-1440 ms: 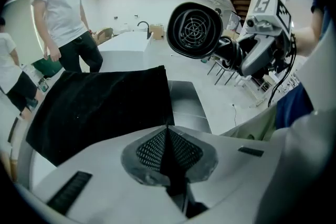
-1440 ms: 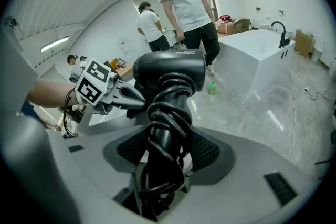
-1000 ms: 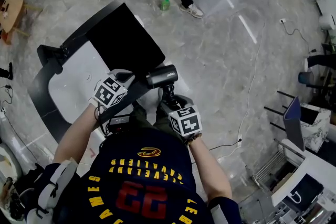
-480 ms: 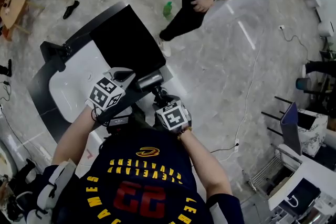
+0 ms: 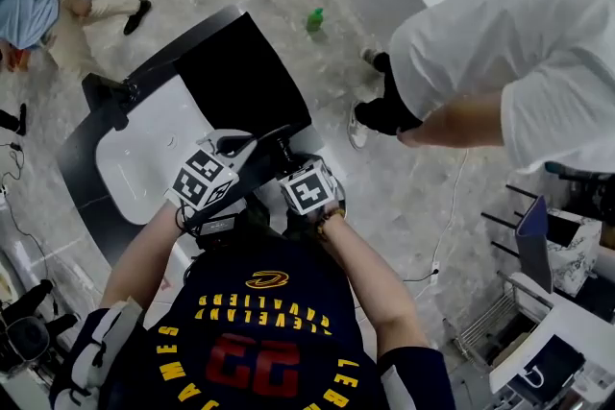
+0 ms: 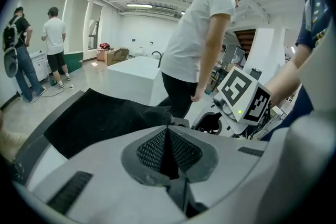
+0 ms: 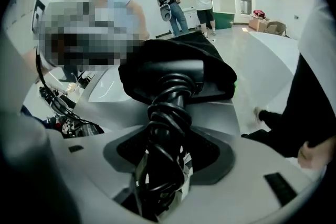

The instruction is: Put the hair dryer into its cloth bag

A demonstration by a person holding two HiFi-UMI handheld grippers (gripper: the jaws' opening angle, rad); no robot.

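Observation:
The black cloth bag (image 5: 240,77) lies on a white table (image 5: 135,158). My left gripper (image 5: 250,142) is shut on the bag's near rim and lifts it; in the left gripper view the black cloth (image 6: 100,120) runs up to the closed jaws (image 6: 169,145). My right gripper (image 5: 286,164) is shut on the black hair dryer (image 5: 282,149) by its cord-wrapped handle (image 7: 168,113). In the right gripper view the dryer's head (image 7: 163,72) sits in the bag's mouth, with black cloth (image 7: 215,65) draped round it. The head is hidden in the head view.
A person in a white shirt (image 5: 500,62) bends over close to the table's right side. A green bottle (image 5: 315,19) stands on the floor beyond the bag. Another person (image 5: 38,5) is at the far left. Racks and furniture (image 5: 538,245) stand at the right.
My right gripper has carried the dryer left and down until its head went under the bag's lifted rim. The left gripper rose a little with the rim. A person in white stepped in at right.

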